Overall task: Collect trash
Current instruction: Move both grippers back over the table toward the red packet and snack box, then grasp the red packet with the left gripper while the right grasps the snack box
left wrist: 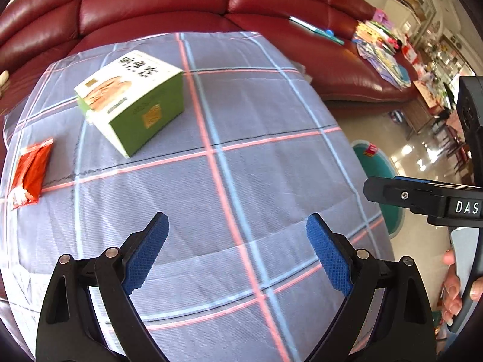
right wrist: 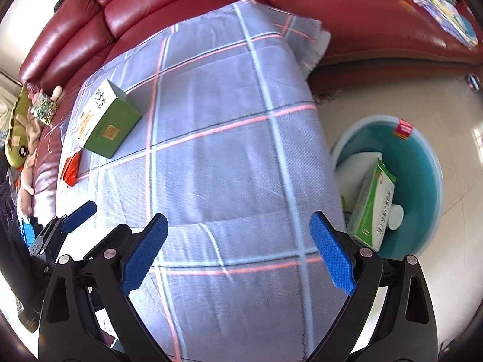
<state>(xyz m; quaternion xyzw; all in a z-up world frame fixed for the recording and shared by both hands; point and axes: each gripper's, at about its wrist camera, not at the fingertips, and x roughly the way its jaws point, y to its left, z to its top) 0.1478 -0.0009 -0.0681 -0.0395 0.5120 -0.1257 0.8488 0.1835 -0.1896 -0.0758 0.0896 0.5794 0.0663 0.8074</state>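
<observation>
We hold both tools released over the plaid-clothed surface (left wrist: 271,166): the left tool (left wrist: 238,226) and the right tool (right wrist: 238,226) grasp nothing, their blue pads spread wide. Taking the green-and-white carton (left wrist: 132,99) as our mark, the orange snack wrapper (left wrist: 30,172) lies just beside it on the cloth. Well apart from the carton, off the cloth's far edge, the teal bin (right wrist: 428,181) stands on the floor, holding a green-and-white box (right wrist: 372,205).

red leather sofa (left wrist: 157,3), glossy tiled floor (left wrist: 377,126)
</observation>
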